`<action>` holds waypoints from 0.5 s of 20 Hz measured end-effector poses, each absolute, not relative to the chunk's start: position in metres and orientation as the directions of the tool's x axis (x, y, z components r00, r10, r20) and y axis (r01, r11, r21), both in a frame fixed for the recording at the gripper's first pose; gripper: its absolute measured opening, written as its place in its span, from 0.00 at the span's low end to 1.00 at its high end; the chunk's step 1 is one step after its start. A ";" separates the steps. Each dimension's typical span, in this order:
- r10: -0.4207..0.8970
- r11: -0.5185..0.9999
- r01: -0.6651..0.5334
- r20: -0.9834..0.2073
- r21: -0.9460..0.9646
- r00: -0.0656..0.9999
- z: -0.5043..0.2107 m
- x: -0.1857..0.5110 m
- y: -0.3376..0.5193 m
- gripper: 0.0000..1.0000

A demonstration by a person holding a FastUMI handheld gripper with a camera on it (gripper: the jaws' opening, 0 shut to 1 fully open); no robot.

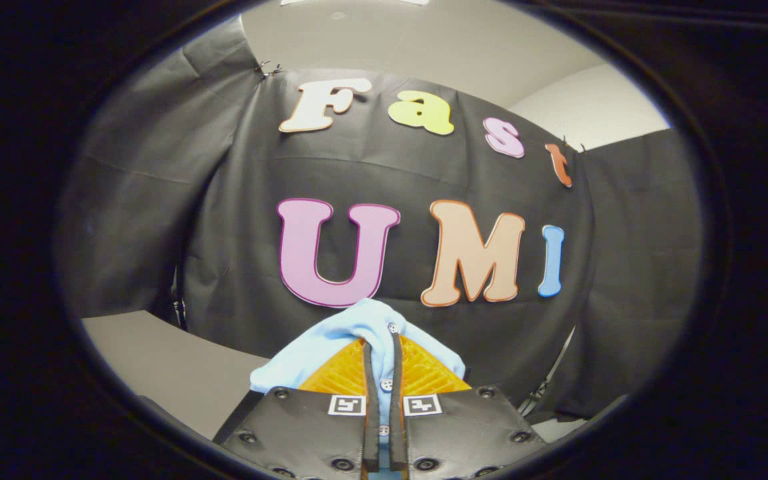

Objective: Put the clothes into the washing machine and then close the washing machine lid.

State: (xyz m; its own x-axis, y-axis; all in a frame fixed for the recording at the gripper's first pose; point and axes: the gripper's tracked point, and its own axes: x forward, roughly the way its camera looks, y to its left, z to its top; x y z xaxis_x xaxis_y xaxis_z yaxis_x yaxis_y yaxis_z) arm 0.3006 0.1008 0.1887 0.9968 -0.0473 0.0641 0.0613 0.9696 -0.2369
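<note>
The hand-held gripper [383, 360] has its two fingers pressed close together, and they are pinching a piece of clothing [347, 331] between them. Both fingers push on the cloth, one from each side.

The clothing is light blue and looks soft. It has small round buttons [393, 327] on it, so it looks like a shirt. One button sits near the top of the fingers, and another shows lower down in the thin gap between them. A strip of the blue cloth runs down that gap. The rest of the shirt puffs up over the fingertips in a rounded lump and hangs down on both sides of them. More of it spills to the left side than to the right. The cloth is bunched and folded, not flat.

The insides of the fingers are orange [335, 373] with a bumpy ridged look, and the blue cloth lies over part of them. The outer parts of the fingers are dark grey with small round screws and little black and white square marks.

The shirt is held up in the air, in front of the black cloth wall [224, 220]. A pale grey desk [157, 360] shows lower down to the left, beyond the shirt.
</note>
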 end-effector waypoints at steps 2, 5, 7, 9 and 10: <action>-0.077 0.968 0.082 0.032 -0.238 0.997 0.159 0.308 0.082 0.06; -0.122 0.975 0.116 -0.018 -0.187 0.992 0.113 0.318 0.052 0.10; -0.155 0.975 0.142 -0.065 -0.172 0.986 0.078 0.325 0.035 0.12; -0.169 0.969 0.146 -0.108 -0.199 0.980 0.046 0.330 0.024 0.14; -0.177 0.967 0.148 -0.130 -0.205 0.976 0.031 0.333 0.019 0.14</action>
